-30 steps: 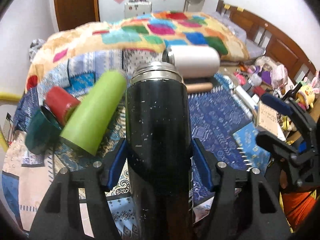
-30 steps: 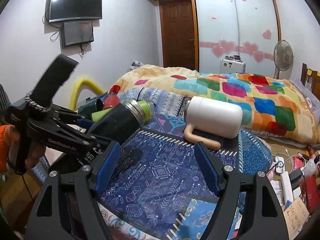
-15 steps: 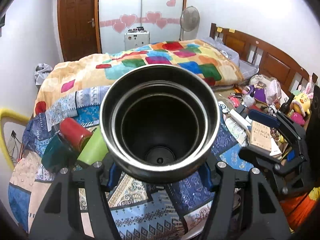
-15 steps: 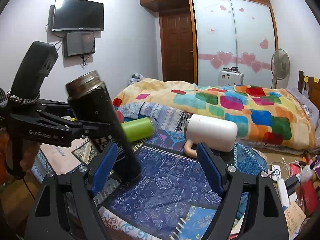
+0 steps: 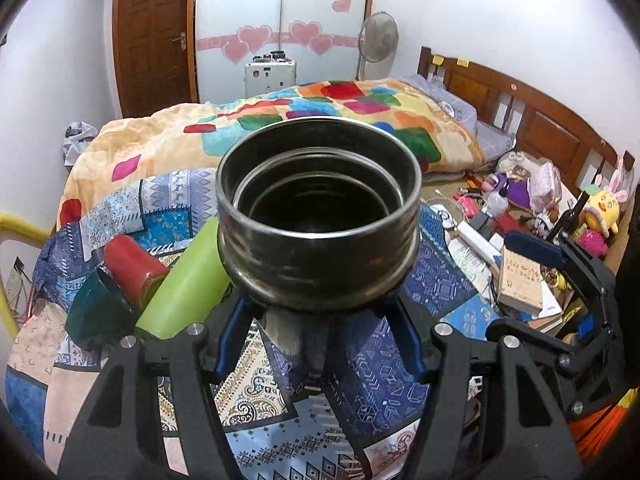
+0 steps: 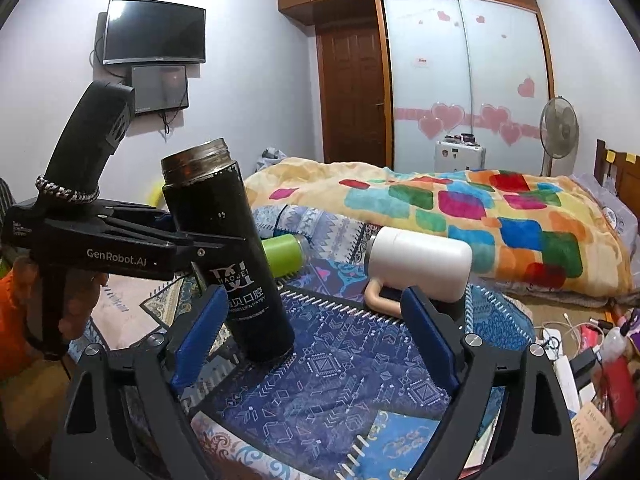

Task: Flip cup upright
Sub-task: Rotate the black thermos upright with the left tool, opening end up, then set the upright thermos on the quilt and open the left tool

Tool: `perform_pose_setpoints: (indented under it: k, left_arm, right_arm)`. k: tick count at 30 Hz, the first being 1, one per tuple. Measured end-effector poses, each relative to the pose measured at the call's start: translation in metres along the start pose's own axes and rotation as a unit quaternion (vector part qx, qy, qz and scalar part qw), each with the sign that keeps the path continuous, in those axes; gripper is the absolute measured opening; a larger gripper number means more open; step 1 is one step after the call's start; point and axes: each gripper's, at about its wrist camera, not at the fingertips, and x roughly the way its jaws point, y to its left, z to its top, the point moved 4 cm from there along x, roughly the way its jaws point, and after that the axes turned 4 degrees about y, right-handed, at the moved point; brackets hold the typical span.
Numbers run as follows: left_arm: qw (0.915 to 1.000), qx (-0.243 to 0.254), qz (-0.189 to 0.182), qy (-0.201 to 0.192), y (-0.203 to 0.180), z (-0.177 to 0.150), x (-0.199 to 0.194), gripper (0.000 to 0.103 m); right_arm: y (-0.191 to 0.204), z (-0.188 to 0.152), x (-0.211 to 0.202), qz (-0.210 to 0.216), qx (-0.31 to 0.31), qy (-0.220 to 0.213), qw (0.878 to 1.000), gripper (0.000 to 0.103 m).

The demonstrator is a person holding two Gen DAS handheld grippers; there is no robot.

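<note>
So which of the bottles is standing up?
The black flask, held by the left gripper. The white bottle and green bottle lie on their sides.

I am in a home bedroom. A bed [image 6: 460, 216] with a patchwork quilt [image 5: 320, 120] and wooden headboard [image 5: 532, 108] fills the room; behind it stand a heart-stickered wardrobe [image 6: 468, 72], a door [image 6: 352, 92] and a fan [image 6: 558, 128]. A TV [image 6: 154, 32] hangs on the wall, and toys [image 5: 604, 208] lie around.
</note>
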Motion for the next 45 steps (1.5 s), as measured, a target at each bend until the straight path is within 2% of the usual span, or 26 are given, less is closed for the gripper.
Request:
perform_pose_setpoints:
  k: [8,18,26,33,39,45]
  left_arm:
    - [0.9998,0.017,0.006,0.003,-0.007,0.003,0.005,0.064]
    - [0.9999,0.010,0.008,-0.007,-0.005,0.006,0.012,0.064]
    - [0.9996,-0.012,0.006,-0.025,-0.002,-0.004,-0.013,0.065]
    - [0.9936,-0.016,0.035,-0.106,-0.009,-0.012,-0.080,0.065]
    - [0.9783,-0.008,0.077,-0.192,-0.024,-0.025,-0.141,0.067]
    - [0.9635,-0.012,0.097,-0.249,-0.035,-0.042,-0.180,0.075]
  right_arm:
    - [-0.001,-0.002,-0.002,0.003,0.006,-0.001,1.000,0.087]
    - [-0.002,-0.001,-0.006,-0.005,0.009,-0.006,1.000,0.087]
    - [0.000,0.006,-0.019,-0.011,0.014,-0.019,1.000,0.087]
    - [0.015,0.024,-0.056,-0.014,0.008,-0.063,0.998,0.087]
    - [0.038,0.039,-0.098,-0.016,0.007,-0.113,0.994,0.087]
    - [0.058,0.043,-0.130,-0.018,0.015,-0.156,0.988,0.094]
